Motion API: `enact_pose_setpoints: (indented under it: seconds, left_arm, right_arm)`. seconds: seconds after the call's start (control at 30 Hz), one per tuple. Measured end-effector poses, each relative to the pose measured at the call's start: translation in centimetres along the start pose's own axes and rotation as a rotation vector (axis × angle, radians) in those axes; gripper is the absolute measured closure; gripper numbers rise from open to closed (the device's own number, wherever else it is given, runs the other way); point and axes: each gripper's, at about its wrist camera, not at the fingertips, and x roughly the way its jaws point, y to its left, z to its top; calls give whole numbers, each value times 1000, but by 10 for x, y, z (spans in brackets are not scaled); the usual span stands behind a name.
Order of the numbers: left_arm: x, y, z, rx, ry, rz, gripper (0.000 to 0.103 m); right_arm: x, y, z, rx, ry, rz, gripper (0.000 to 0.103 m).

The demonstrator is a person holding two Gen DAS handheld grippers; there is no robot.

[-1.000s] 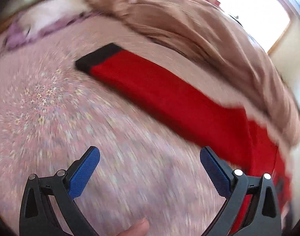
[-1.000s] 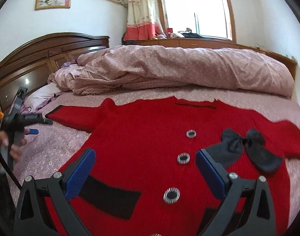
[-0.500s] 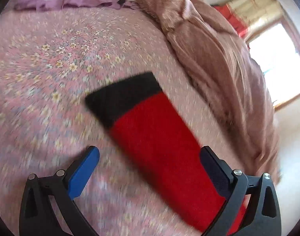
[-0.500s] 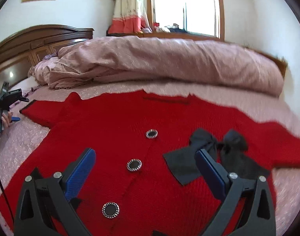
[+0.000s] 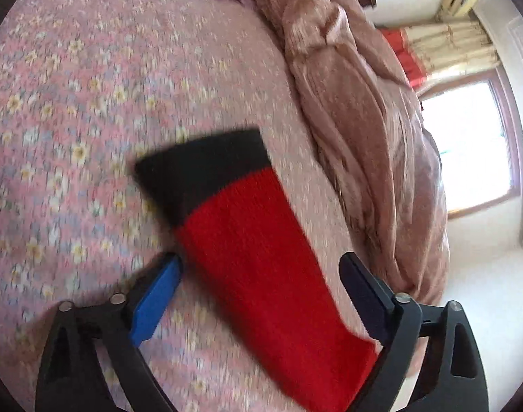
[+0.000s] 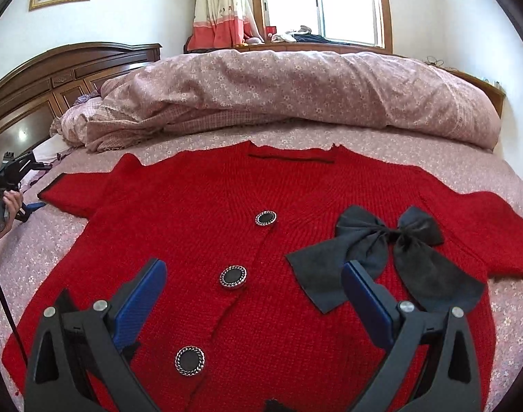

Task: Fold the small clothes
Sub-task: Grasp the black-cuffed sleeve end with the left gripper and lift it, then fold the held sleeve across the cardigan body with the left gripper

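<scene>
The red cardigan (image 6: pixel 261 240) lies flat and face up on the floral bedspread (image 5: pixel 72 103), both sleeves spread out, with three black buttons down the front and a black bow (image 6: pixel 392 254) on its chest. Since half a second ago I have brought my left gripper (image 5: pixel 261 285) closer over the left sleeve (image 5: pixel 258 257): the black cuff (image 5: pixel 203 168) now sits larger and nearer in my left view, and the red knit runs between the two fingers. My right view has tilted a little lower over the cardigan's front. A rumpled pink quilt (image 6: pixel 295 96) is heaped along the far side of the bed, against a dark wooden headboard (image 6: pixel 55 75), with a curtained window (image 6: pixel 320 0) beyond. My left gripper's fingers stand wide apart, straddling the sleeve, one blue pad just beside its edge. My right gripper (image 6: pixel 254 295) hovers over the lower buttons, fingers likewise spread and gripping nothing.
</scene>
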Motion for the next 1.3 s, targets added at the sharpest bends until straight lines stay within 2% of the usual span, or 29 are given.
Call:
enact_pose_setpoints:
  seconds: [0.07,0.13,0.17,0.23,0.27,0.37,0.47,0.57,0.67,0.77,0.9,1.0,1.2,1.3]
  left_arm:
    - [4,3,8,7,-13,10,33]
    - [9,5,13,7,-21,30,52]
    - [11,6,15,0,-21,41,58]
    - [14,6,17,-5,-9,76,93]
    - [13,8,16,5,-1,92,98]
    - [0,-1,13,66,-42,70,99]
    - [-16,-35,5,161,-85,25,99]
    - [-37,-81,-16,275,-126,-33,99]
    - [-54,-137,-55,404,-147,-116,99]
    - [-62,-198,-108,550,-143,-203,99]
    - [-50,-280,-197,730,-98,-303,99]
    - [-24,-317,-275,846,-51,-314,99]
    - [47,-329,-410,1037,101,-270,99]
    - [62,-320,-460,1115,140,-235,99]
  right_arm:
    - [-3,1,0,-6,-12,3,0]
    - [-4,1,0,-5,-20,15,0]
    - [-4,0,0,-1,-20,14,0]
    - [-1,-2,0,10,-5,16,0]
    - [1,-3,0,15,5,17,0]
    - [4,-6,0,28,23,19,0]
    - [3,-5,-1,28,16,24,0]
    - [2,-5,0,24,12,24,0]
    - [2,-6,2,34,15,28,0]
    - [-5,-13,3,67,-14,-9,0]
    - [-29,-35,14,123,-86,-75,0]
    - [-54,-65,29,171,-129,-121,0]
    - [-110,-138,42,214,-205,-284,0]
    - [-130,-176,35,337,-226,-295,0]
